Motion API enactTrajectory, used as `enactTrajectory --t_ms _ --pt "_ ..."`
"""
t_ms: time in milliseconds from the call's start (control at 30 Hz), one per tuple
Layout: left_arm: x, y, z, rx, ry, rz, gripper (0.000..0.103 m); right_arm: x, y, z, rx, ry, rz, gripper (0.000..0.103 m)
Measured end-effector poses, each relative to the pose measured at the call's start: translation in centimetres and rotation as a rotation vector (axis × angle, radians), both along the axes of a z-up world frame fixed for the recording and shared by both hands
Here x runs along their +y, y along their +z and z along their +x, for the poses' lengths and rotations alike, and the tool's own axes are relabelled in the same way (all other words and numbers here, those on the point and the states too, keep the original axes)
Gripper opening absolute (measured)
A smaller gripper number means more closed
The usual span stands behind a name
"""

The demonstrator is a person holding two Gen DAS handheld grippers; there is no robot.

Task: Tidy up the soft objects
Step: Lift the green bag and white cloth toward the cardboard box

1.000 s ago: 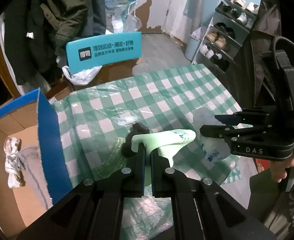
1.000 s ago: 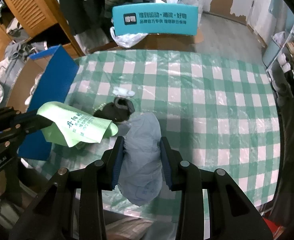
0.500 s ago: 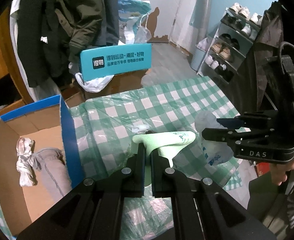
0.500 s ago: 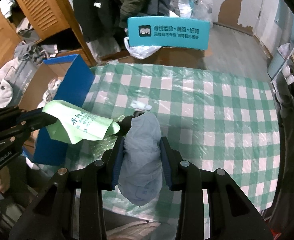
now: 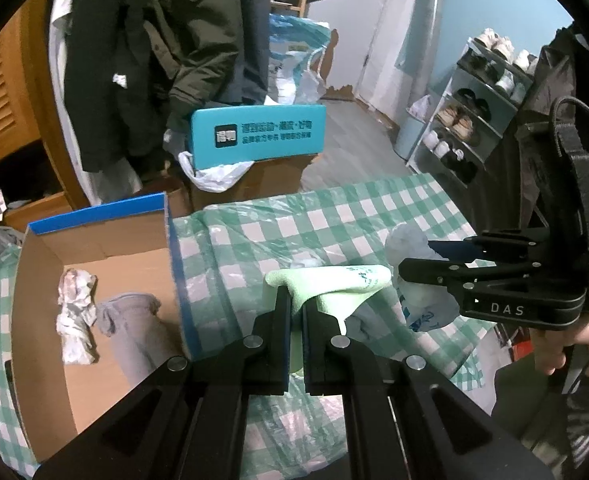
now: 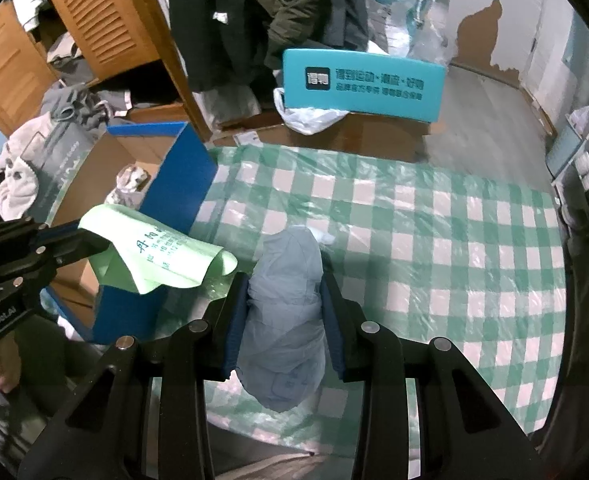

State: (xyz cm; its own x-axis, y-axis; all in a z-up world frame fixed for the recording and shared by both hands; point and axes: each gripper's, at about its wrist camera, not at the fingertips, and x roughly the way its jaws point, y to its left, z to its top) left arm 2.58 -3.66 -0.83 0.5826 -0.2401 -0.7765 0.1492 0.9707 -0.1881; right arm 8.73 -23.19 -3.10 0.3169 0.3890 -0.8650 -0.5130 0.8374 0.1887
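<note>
Left wrist view looks down the left gripper (image 5: 296,312), whose two black fingers are pressed almost together on a fold of a light green plastic bag (image 5: 336,285); the bag drapes over the fingertips, held clear above the green-and-white checked tablecloth (image 5: 334,216). To the right in this view the right gripper (image 5: 418,258) is seen side-on, held by a hand (image 5: 570,344), with a crumpled pale blue plastic bag (image 5: 422,300) bulging between its fingers. To the left, just beside the table edge, stands an open cardboard box (image 5: 94,256) with blue outer walls; inside it lie a grey garment (image 5: 130,320) and a crumpled whitish cloth (image 5: 76,316). Right wrist view shows the right gripper (image 6: 284,292) with its jaws partly spread, their blue pads squeezing the pale blue plastic bag (image 6: 284,312) from both sides, the bag lifted above the checked tablecloth (image 6: 434,232). At the left of this view the left gripper (image 6: 94,242) pinches the light green plastic bag (image 6: 162,256), which carries dark green printed characters and hangs over the near corner of the box (image 6: 182,176). Beyond the table a teal box with white characters (image 6: 364,82) sits on brown cartons, and dark coats (image 6: 278,12) hang behind.
</note>
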Motion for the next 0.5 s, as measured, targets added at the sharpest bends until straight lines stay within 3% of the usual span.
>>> enactTrajectory --t_ms 500 --pt "4.6 1.3 -1.4 -0.026 0.08 -0.02 0.005 5.1 1.4 -0.2 -0.024 0.064 0.006 0.034"
